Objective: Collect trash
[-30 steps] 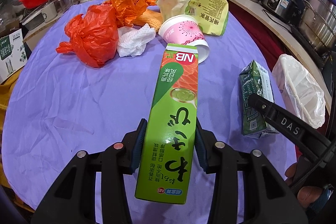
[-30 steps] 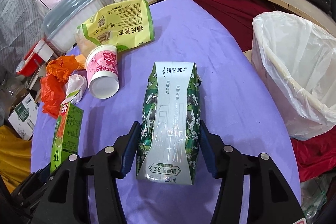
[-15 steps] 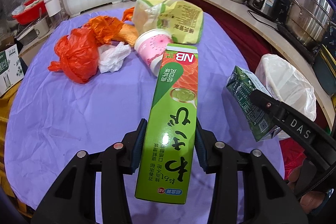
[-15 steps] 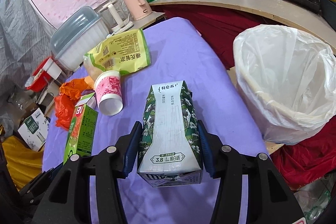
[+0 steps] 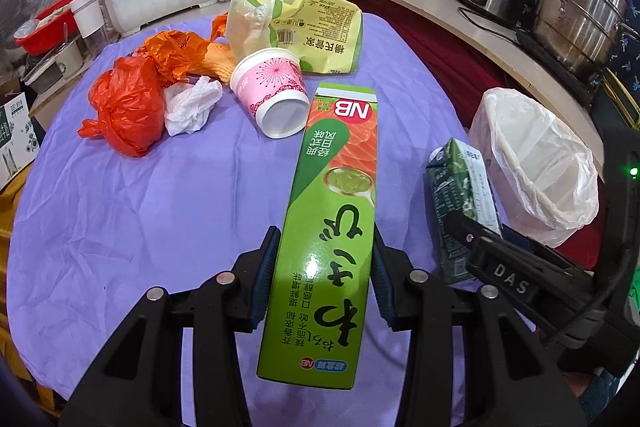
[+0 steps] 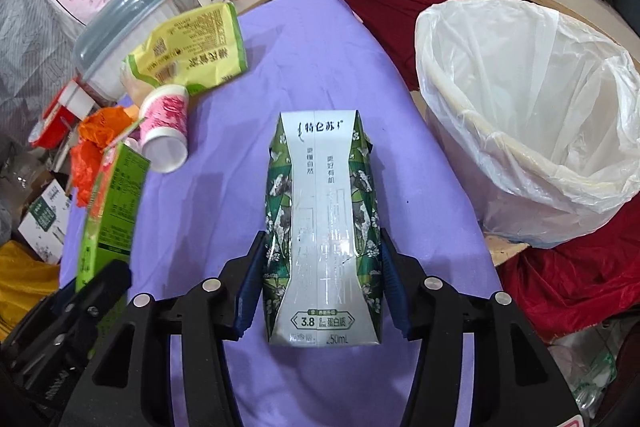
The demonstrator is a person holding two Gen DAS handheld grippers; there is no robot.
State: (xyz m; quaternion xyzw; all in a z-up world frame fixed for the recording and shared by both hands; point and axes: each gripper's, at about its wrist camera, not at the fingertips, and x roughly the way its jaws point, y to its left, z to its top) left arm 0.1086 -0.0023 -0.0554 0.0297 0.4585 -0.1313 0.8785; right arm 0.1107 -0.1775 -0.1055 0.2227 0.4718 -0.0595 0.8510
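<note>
Left tool [image 5: 322,277] clamps green box [image 5: 332,227], right tool [image 6: 320,285] grips milk carton [image 6: 322,223] — beside lined bin [image 6: 520,115]

we note a lilac tablecloth [image 5: 152,211]. the long box [image 5: 332,227] is lime green with a salmon-orange panel and dark script. the milk carton [image 6: 320,227] is dark green with white flowers and a pale centre band. the cup [image 5: 272,91] is pink with starburst motifs. the crumpled bag [image 5: 128,107] is orange-red; the bin liner [image 6: 520,99] is translucent white.
</note>
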